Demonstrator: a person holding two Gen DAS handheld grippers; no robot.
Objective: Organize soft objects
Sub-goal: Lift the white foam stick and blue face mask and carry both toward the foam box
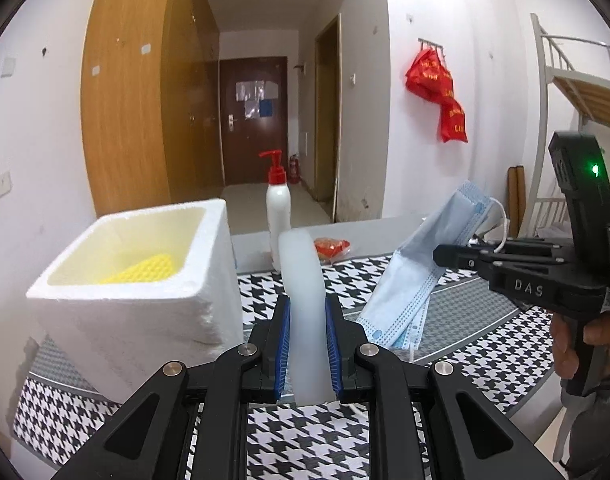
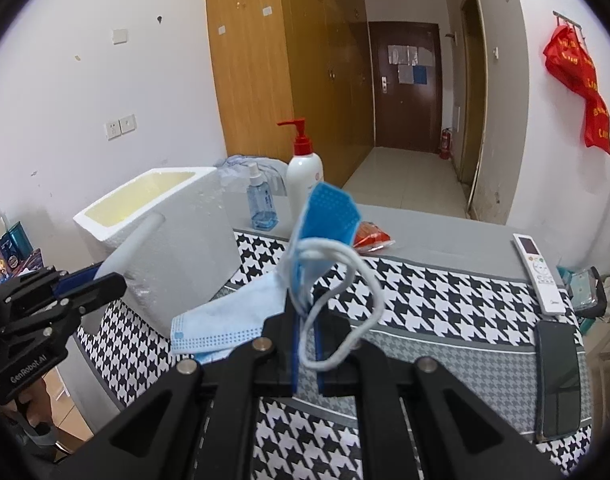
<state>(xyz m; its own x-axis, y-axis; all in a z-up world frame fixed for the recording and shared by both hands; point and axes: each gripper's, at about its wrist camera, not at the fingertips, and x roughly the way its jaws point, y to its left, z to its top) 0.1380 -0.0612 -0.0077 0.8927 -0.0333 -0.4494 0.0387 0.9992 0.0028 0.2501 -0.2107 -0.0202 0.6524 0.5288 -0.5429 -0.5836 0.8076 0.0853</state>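
Above the houndstooth cloth (image 1: pixel 305 440), we see the left gripper (image 1: pixel 307 344) clamped on a translucent white strip (image 1: pixel 303 280) beside the foam box (image 1: pixel 145 280); the right gripper (image 2: pixel 307 344) pinches a blue face mask (image 2: pixel 325 216).

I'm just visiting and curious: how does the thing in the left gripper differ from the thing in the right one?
The left gripper holds a stiff-looking, whitish, see-through strip that stands up in a curve; the right gripper pinches a blue face mask, thin cloth that droops. The strip is plain; the mask has white ear loops that dangle. Both are lifted off the checked tablecloth, near the white foam box.
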